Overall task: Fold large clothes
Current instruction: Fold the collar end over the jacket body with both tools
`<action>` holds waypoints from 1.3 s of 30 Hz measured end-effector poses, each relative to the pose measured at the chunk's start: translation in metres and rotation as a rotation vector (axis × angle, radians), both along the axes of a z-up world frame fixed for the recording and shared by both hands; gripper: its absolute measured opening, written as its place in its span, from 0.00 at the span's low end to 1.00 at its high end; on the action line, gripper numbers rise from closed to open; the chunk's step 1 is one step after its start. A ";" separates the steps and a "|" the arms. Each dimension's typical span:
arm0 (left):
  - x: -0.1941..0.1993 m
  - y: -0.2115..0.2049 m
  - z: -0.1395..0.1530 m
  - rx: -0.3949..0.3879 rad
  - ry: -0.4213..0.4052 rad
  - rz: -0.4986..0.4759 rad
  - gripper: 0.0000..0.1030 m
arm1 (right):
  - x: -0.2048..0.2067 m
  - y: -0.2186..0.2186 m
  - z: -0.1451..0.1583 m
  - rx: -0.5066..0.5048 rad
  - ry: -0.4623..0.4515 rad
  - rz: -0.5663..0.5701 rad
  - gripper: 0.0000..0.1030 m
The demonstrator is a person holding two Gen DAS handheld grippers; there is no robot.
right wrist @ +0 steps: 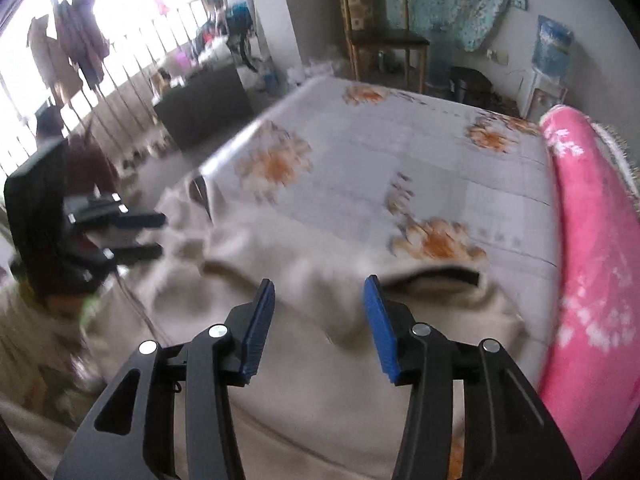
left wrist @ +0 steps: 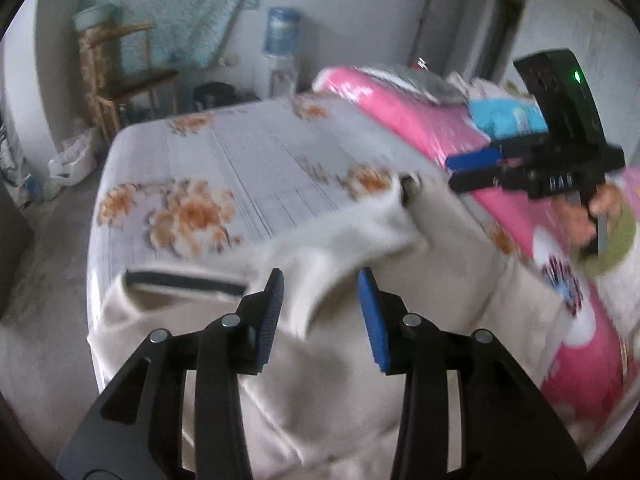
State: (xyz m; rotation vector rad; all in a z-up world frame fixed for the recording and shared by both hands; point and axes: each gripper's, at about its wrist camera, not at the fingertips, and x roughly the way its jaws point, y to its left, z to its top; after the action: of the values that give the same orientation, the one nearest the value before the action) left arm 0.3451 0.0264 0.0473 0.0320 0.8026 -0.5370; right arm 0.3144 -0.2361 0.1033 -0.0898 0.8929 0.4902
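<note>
A large cream garment (left wrist: 340, 380) with dark trim lies rumpled over the near end of a bed with a floral sheet (left wrist: 240, 152). My left gripper (left wrist: 322, 274) hovers over it, open, with a blurred fold of the cloth showing between the blue pads and not pinched. My right gripper (left wrist: 450, 174) hangs to the right above the garment's far edge, its fingers apart and empty. In the right wrist view the right gripper (right wrist: 319, 280) stands open above the garment (right wrist: 320, 400). The left gripper (right wrist: 162, 235) is at the left, also open.
A rolled pink quilt (left wrist: 400, 120) with folded bedding on it runs along the bed's right side (right wrist: 592, 260). A wooden chair (left wrist: 120, 80), a water dispenser (left wrist: 282, 40) and bags stand beyond the bed. Bare floor (left wrist: 48, 280) lies to the left.
</note>
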 end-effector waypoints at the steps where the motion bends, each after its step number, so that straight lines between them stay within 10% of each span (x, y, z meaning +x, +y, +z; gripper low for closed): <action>1: 0.008 -0.003 -0.001 -0.011 0.011 0.014 0.36 | 0.011 0.009 -0.006 0.020 0.015 0.007 0.43; 9: 0.045 -0.035 -0.077 0.179 0.144 0.065 0.34 | 0.036 0.058 -0.098 -0.187 0.131 0.038 0.32; 26: 0.015 -0.011 -0.055 0.214 0.125 0.116 0.38 | -0.015 -0.001 -0.066 -0.197 0.081 -0.187 0.32; 33: -0.066 0.002 -0.021 0.219 0.077 0.129 0.63 | -0.116 0.001 -0.047 -0.008 0.020 -0.288 0.59; 39: -0.128 -0.015 -0.048 0.259 0.083 0.150 0.75 | -0.184 0.023 -0.083 0.046 -0.038 -0.365 0.70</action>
State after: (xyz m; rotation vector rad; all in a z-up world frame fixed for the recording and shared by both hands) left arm 0.2166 0.0112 -0.0008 0.1871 0.9441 -0.2916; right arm 0.1308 -0.2132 0.0199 0.1046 0.8371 0.1677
